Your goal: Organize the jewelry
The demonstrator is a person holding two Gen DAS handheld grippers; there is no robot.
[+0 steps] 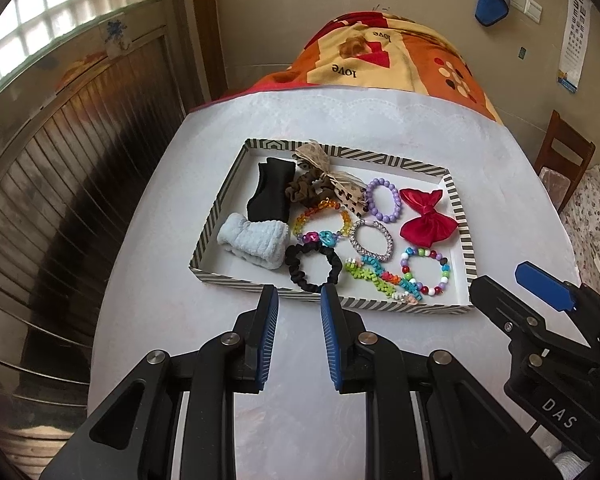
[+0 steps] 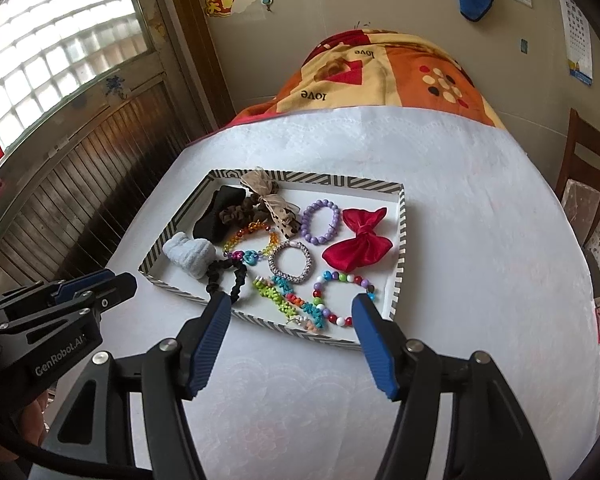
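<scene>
The left gripper (image 1: 299,298) is hovering just short of the striped tray's (image 1: 224,196) near rim, its blue pads parted by a narrow gap and gripping nothing. Right past its tips the black scrunchie (image 1: 313,267) is lying inside the tray, close to the near wall. The right gripper (image 2: 292,309) is hanging over the same near edge further along, spread wide and carrying nothing, with the neon spiky bracelet (image 2: 286,300) and the multicolored bead bracelet (image 2: 342,298) showing between its fingers.

Moving deeper into the tray, the silver rhinestone bracelet (image 1: 371,238) is sitting near the middle, the rainbow crystal bracelet (image 1: 322,220) is lying beside it, touching the black scrunchie's upper edge. Beyond those, the purple bead bracelet (image 1: 383,200) is resting just beside the red satin bow (image 1: 426,214). On the other side, the pale blue fluffy headband (image 1: 254,242) is lying against the black headband (image 1: 270,192), with the brown scrunchie (image 1: 306,188) and a tan spotted ribbon bow (image 1: 328,172) piling up toward the far wall.

All of it is sitting on the white tablecloth (image 2: 460,208), and an orange patterned blanket (image 2: 380,72) is draping the far end.
</scene>
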